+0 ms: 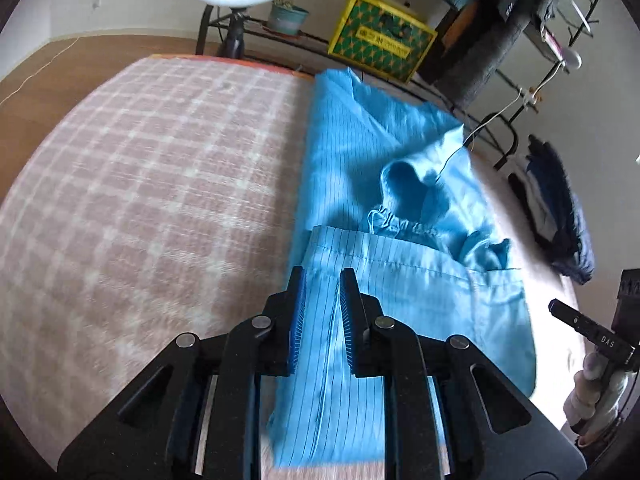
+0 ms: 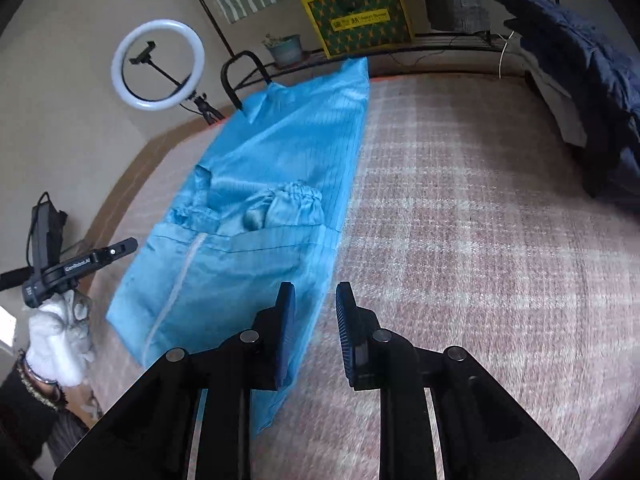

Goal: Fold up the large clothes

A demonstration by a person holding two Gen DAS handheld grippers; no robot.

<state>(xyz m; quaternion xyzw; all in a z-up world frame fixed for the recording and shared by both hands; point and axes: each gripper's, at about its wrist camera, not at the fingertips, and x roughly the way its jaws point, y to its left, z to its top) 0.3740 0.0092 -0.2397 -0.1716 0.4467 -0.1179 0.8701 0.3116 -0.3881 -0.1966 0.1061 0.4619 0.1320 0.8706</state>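
The garment, a blue pinstriped piece, lay folded into a long strip on the checked blanket, its far end reaching the blanket's edge near the yellow box. In the left wrist view the left gripper pointed steeply down over the garment's near end. Its jaws stood a little apart; the cloth ran up between them toward the camera, but whether the pads pressed it could not be told. A gathered cuff lay bunched on the garment just beyond the fingertips. At the right edge a gloved hand held the other gripper's handle, beside the garment's right border.

In the right wrist view the right gripper also tilted down, at the garment's near right corner. The jaws were narrowly parted with nothing pinched: the left finger overlapped the garment's edge, the right finger stood over bare blanket. A white-gloved hand gripped the left gripper's handle left of the garment. A ring light stood beyond the garment's far end.
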